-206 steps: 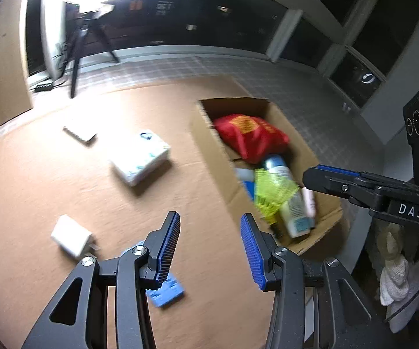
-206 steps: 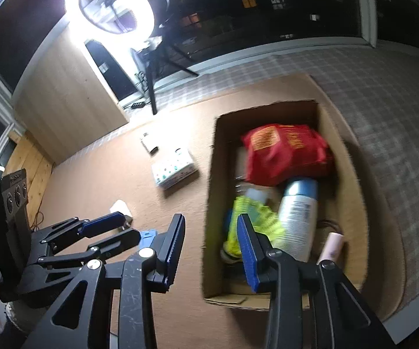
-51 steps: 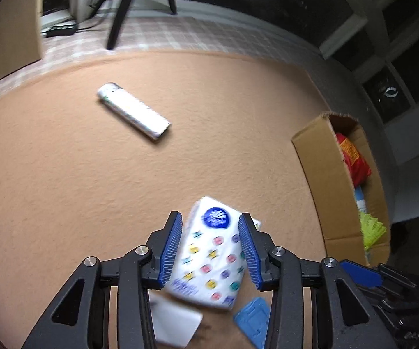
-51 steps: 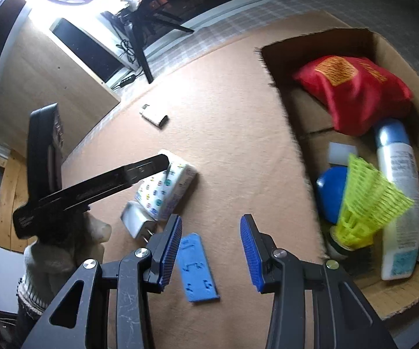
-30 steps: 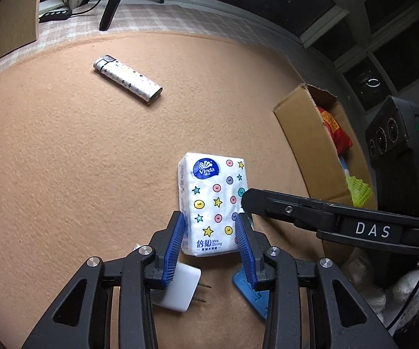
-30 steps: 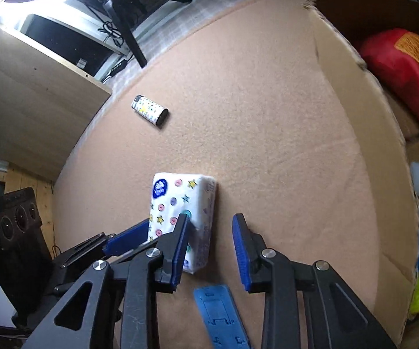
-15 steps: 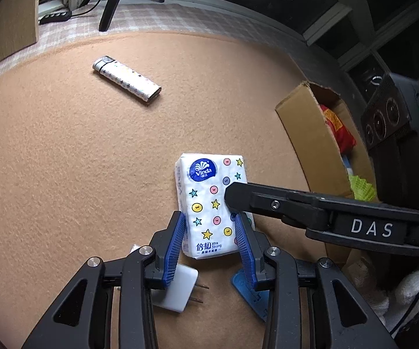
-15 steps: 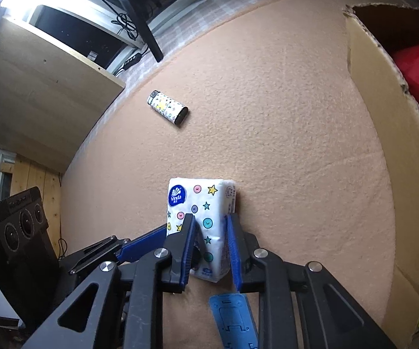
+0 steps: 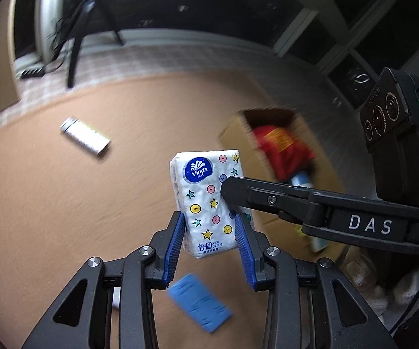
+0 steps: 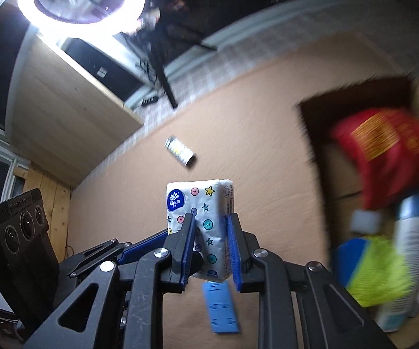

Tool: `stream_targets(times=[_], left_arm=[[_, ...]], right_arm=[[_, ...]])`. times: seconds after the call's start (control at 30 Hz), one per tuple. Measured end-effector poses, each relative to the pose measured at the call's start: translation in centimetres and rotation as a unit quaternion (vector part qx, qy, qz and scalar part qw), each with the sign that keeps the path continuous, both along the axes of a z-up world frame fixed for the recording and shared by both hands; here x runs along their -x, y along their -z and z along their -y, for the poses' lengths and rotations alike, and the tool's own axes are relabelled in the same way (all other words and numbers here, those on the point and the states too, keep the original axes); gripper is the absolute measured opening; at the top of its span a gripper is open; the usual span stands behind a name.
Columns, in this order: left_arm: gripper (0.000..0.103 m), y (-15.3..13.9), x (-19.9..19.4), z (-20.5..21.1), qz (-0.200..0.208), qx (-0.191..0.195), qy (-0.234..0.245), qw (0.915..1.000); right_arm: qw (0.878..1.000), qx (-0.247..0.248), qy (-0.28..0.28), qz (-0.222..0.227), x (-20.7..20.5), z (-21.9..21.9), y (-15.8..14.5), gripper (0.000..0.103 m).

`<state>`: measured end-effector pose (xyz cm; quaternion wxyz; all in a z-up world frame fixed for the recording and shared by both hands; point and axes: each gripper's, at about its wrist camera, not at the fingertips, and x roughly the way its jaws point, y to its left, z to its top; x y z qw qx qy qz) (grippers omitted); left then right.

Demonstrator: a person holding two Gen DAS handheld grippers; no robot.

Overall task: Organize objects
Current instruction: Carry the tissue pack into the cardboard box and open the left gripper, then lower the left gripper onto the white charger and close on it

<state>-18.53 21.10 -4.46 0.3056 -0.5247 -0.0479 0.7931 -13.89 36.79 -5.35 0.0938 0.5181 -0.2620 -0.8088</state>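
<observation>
Both grippers have hold of the same tissue pack (image 9: 206, 200): the left gripper (image 9: 210, 234), at the lower middle of its own view, presses its blue pads against the pack's two long edges near the bottom end, jaws partly closed around it. The right gripper (image 10: 210, 247) has just been closing and now pinches the pack (image 10: 202, 212) across its thinner sides, with the pack plainly between the pads. In the left wrist view one black finger of the right gripper crosses in from the right and lies against the pack's right side. The pack stands upright in the middle of each frame, clear of the tan carpet (image 9: 63, 203) under it. On the carpet a blue flat piece (image 9: 199, 302) lies below the pack, at the lower middle of the frame, and a lighter (image 9: 85, 139) lies well apart in the upper left. A cardboard box (image 9: 235, 139) sits open to the right of the pack, blurred, holding a red bag (image 10: 390, 151), a white bottle (image 10: 407, 261) and something yellow-green (image 10: 381, 273). A ring light (image 10: 81, 3) glows at the upper left of the right wrist view.
</observation>
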Motion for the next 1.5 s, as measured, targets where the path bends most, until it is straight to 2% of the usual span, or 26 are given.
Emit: stream_targets(times=[0.07, 0.4, 0.63, 0.77, 1.0, 1.27, 1.37, 1.5], left_arm=[[0.038, -0.6, 1.3, -2.5, -0.007, -0.01, 0.01, 0.9999], [0.038, -2.0, 1.3, -13.6, -0.021, -0.028, 0.068, 0.9971], [0.038, -2.1, 0.8, -18.5, -0.019, -0.03, 0.091, 0.9952], [0.038, -2.4, 0.0, -19.2, -0.03, -0.026, 0.099, 0.9943], [0.039, -2.3, -0.8, -16.0, -0.039, -0.006, 0.073, 0.9966], [0.04, -1.8, -2.3, -7.7, -0.055, 0.04, 0.004, 0.9977], [0.041, -1.8, -3.0, -4.5, -0.06, 0.056, -0.027, 0.9962], [0.044, -2.1, -3.9, 0.4, -0.073, 0.086, -0.067, 0.9913]], right_arm=[[1.0, -0.008, 0.011, -0.009, -0.4, -1.6, -0.9, 0.02], [0.996, -0.031, 0.08, -0.021, -3.3, -11.0, -2.6, 0.02], [0.994, -0.035, 0.101, -0.028, -4.9, -14.8, -2.8, 0.02], [0.993, -0.047, 0.104, -0.031, -5.6, -15.9, -2.9, 0.02], [0.994, -0.065, 0.084, -0.039, -6.6, -14.4, -3.5, 0.02], [0.994, -0.087, 0.024, -0.064, -7.8, -9.0, -4.8, 0.024], [0.993, -0.095, -0.002, -0.069, -7.9, -6.4, -4.7, 0.028], [0.991, -0.107, -0.03, -0.072, -8.0, -3.1, -4.3, 0.029]])
